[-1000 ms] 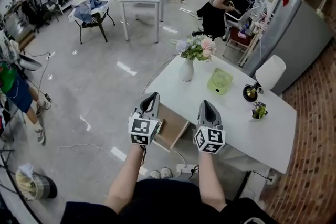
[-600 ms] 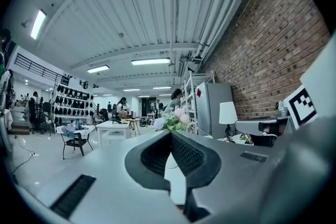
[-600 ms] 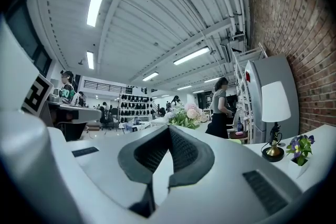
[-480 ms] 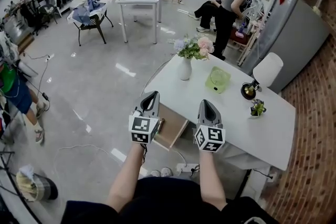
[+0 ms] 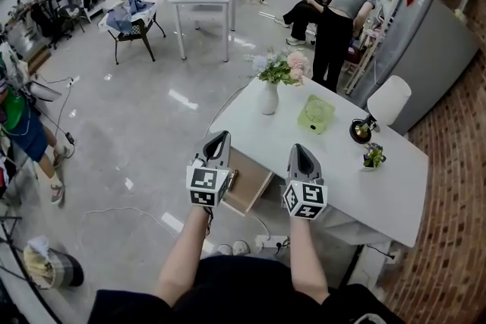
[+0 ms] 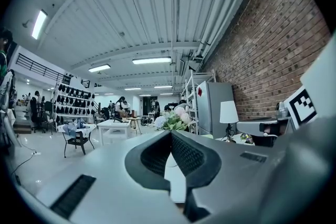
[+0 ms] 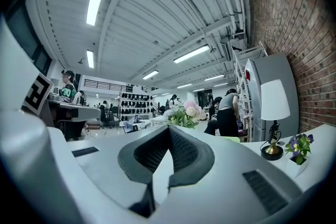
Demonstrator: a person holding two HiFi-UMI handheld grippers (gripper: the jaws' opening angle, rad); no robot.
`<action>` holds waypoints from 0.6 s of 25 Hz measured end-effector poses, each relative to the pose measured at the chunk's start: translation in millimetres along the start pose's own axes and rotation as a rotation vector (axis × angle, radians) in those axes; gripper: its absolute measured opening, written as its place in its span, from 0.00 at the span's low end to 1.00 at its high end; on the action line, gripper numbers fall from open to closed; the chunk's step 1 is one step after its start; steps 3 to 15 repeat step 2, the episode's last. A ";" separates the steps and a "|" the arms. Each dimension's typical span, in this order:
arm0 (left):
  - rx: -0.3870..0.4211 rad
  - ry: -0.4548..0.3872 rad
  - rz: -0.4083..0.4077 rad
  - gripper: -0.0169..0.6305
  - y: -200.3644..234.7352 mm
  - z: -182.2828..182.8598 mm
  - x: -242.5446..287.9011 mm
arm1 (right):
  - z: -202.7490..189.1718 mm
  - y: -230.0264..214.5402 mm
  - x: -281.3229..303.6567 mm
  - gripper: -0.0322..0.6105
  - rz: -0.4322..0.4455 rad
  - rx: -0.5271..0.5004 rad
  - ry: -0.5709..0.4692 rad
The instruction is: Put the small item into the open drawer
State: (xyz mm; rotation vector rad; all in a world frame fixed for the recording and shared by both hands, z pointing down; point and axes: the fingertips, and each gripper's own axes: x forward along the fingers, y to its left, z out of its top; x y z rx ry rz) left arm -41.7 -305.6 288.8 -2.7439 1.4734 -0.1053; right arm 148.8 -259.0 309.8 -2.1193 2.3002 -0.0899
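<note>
Left gripper [image 5: 219, 140] and right gripper [image 5: 298, 153] are kept shut, empty and unmoved either side of the open drawer [image 5: 247, 192]; no item is carried

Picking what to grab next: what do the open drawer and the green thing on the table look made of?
Drawer: tan and matte inside, likely wood or wood-look board. Green thing: pale, slightly see-through with a soft sheen, probably plastic; too small to be sure.
</note>
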 end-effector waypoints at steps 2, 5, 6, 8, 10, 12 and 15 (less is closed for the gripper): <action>0.001 0.001 -0.003 0.06 2.0 -0.6 1.9 | -0.7 0.6 2.1 0.05 -0.004 0.000 0.001; 0.001 0.001 -0.003 0.06 2.0 -0.6 1.9 | -0.7 0.6 2.1 0.05 -0.004 0.000 0.001; 0.001 0.001 -0.003 0.06 2.0 -0.6 1.9 | -0.7 0.6 2.1 0.05 -0.004 0.000 0.001; 0.001 0.001 -0.003 0.06 2.0 -0.6 1.9 | -0.7 0.6 2.1 0.05 -0.004 0.000 0.001; 0.001 0.001 -0.003 0.06 2.0 -0.6 1.9 | -0.7 0.6 2.1 0.05 -0.004 0.000 0.001; 0.001 0.001 -0.003 0.06 2.0 -0.6 1.9 | -0.7 0.6 2.1 0.05 -0.004 0.000 0.001; 0.001 0.001 -0.003 0.06 2.0 -0.6 1.9 | -0.7 0.6 2.1 0.05 -0.004 0.000 0.001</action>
